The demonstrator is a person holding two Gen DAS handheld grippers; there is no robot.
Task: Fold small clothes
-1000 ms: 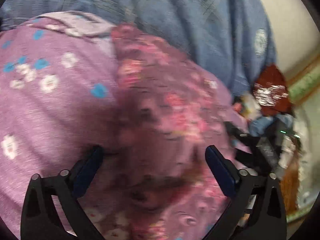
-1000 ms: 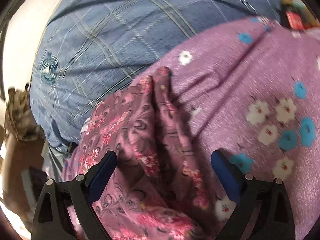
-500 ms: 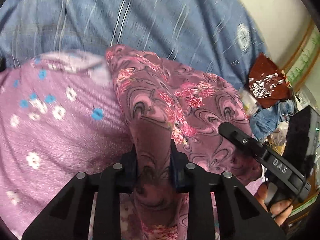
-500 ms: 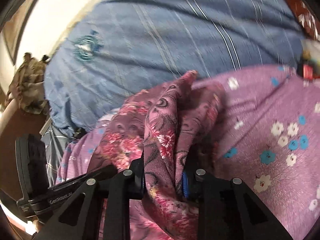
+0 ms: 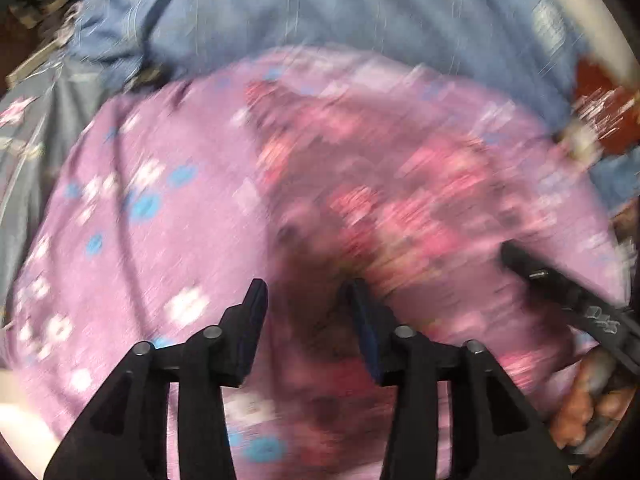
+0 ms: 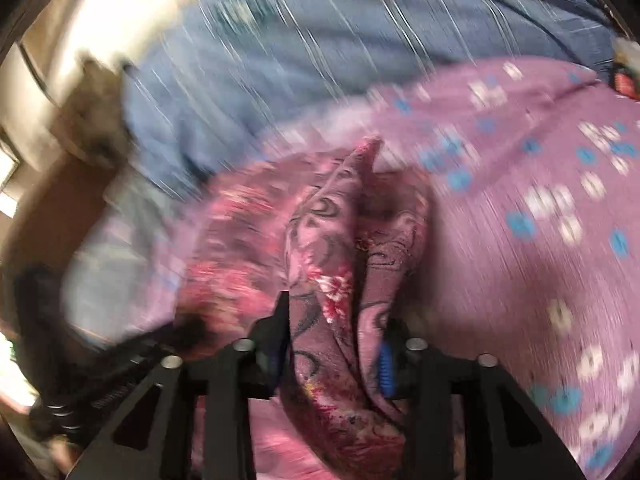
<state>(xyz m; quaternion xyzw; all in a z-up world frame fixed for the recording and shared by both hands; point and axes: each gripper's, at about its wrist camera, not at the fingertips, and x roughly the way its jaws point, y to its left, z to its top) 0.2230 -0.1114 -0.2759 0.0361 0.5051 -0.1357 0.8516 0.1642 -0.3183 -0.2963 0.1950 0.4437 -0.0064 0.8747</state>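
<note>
I see the blue plaid bedcover [image 5: 320, 12] at the top of both views, with the lilac flowered sheet [image 5: 132, 240] spread on it, both now smeared by blur that was milder half a second ago. The dark floral garment [image 6: 328, 264] lies bunched on the sheet. My right gripper [image 6: 334, 340] holds a fold of it; its jaws have just been widening. My left gripper [image 5: 306, 320] stands parted too, having just opened from a tight pinch; whether cloth is caught there I cannot tell.
</note>
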